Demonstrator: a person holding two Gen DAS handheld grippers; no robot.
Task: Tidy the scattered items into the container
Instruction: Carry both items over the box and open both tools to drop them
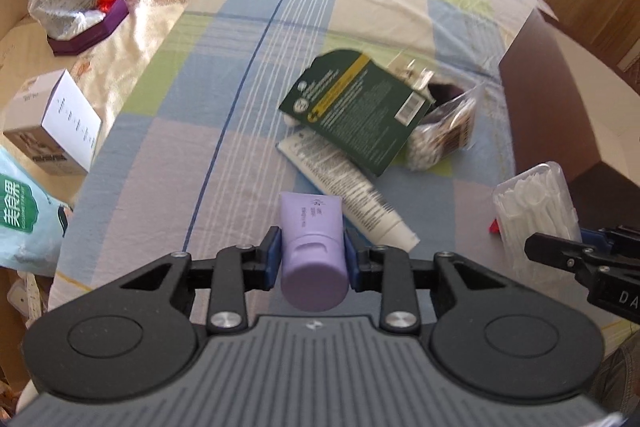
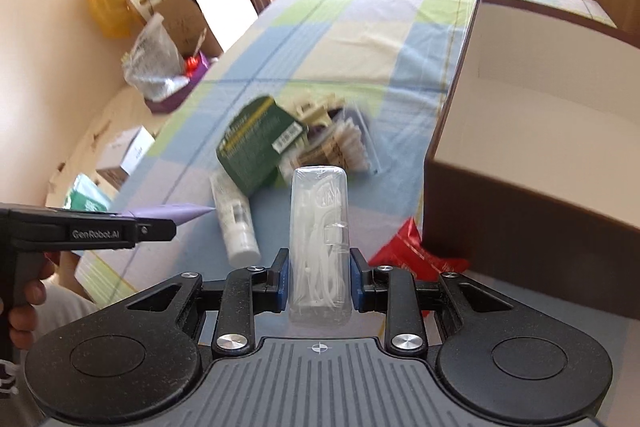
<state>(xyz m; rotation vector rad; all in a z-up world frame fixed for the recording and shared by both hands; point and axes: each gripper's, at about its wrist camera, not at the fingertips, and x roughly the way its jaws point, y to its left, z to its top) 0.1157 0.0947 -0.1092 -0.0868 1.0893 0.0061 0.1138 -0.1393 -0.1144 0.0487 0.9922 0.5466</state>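
both grippers are loaded, so this reads as the carry step, with items lifted and the drop into the box not yet made. the left gripper (image 1: 312,259) is clamped on a lilac tube (image 1: 313,247), its blue pads pressed against the tube's sides near the cap end, the crimped end pointing away over the checked bedspread (image 1: 224,75). the right gripper (image 2: 319,281) grips a clear plastic case of floss picks (image 2: 320,227) by its near end, the case pointing forward. the brown box (image 2: 532,131), white inside and apparently empty in the part that shows, stands open at the right, close beside the right gripper. still on the bedspread, in the middle, lie a white tube (image 1: 344,187), a dark green packet (image 1: 352,111) partly overlapping it, and a clear bag of small items (image 1: 444,131) just behind the packet; a red packet (image 2: 412,247) lies against the box's near wall. the next move likely calls for swinging the floss case right, over the box rim, before letting go, and for the left gripper to cross further right with its tube without fouling the other tool.
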